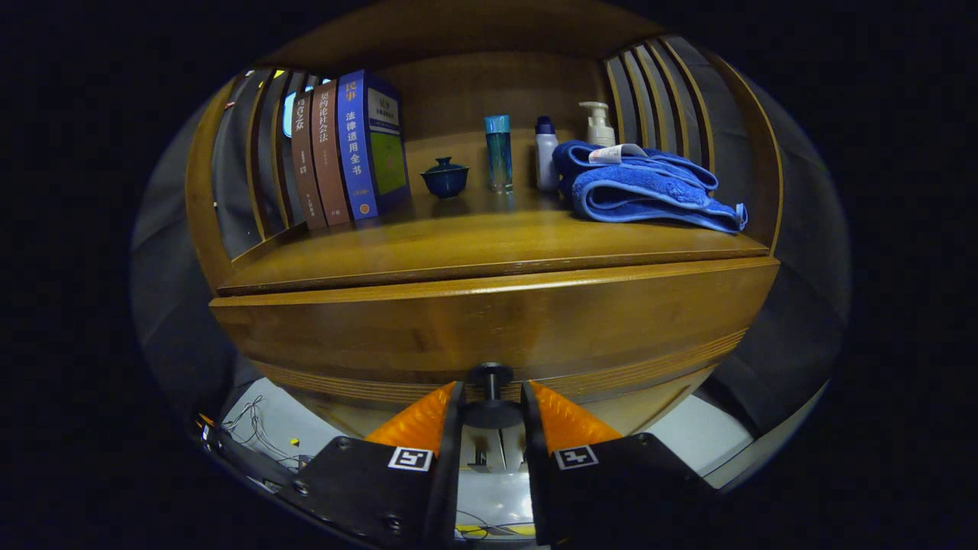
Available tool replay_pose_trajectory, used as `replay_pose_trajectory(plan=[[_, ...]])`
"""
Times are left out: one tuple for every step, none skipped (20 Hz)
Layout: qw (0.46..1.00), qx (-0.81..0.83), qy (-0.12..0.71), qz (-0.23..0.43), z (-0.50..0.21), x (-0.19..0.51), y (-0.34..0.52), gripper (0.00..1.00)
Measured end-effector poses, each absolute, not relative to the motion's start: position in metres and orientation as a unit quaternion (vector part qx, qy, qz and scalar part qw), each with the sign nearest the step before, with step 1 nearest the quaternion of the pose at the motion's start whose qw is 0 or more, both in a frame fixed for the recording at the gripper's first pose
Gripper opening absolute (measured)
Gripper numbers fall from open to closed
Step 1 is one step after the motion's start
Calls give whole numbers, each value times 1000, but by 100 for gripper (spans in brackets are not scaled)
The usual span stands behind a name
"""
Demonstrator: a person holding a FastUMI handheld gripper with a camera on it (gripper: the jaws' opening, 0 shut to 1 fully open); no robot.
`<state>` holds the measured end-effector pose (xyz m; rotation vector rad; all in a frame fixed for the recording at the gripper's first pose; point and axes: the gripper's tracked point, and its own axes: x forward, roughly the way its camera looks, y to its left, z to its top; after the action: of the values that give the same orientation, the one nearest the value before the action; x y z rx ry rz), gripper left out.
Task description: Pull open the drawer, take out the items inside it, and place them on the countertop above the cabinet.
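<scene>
Gripper (491, 409) clenched on the dark knob (490, 376) of a closed wooden drawer (489, 325), drawer front running left to right, countertop (474, 248) bare along its front edge, books (348, 149) and blue towel (642, 191) behind.

books (348, 149) upright | lidded cup (445, 178) | three bottles (499, 153) | folded blue towel (642, 191)

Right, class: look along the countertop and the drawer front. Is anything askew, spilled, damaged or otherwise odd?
Nothing stands out. The books, lidded cup, bottles and folded blue towel sit tidily on the countertop. The drawer looks closed, and the gripper is closed on its knob.
</scene>
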<state>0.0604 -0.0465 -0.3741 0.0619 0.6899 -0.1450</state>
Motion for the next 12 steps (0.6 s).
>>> replay_pose_trajectory(plan=[[937, 31, 340, -71, -373, 56, -46, 43], [937, 31, 342, -70, -372, 52, -46, 43], [936, 28, 344, -70, -371, 47, -46, 43], [936, 24, 345, -69, -370, 43, -46, 43], [937, 22, 341, -71, -370, 42, -46, 43], [937, 20, 343, -69, -369, 38, -46, 32], [936, 21, 344, -70, -369, 36, -46, 32], [935, 23, 346, -70, -368, 33, -45, 32], [934, 23, 349, -69, -368, 30, -44, 32], [933, 19, 352, -67, -367, 26, -44, 32], [932, 15, 356, -66, -367, 23, -44, 32], [932, 13, 357, -65, -365, 18, -43, 32]])
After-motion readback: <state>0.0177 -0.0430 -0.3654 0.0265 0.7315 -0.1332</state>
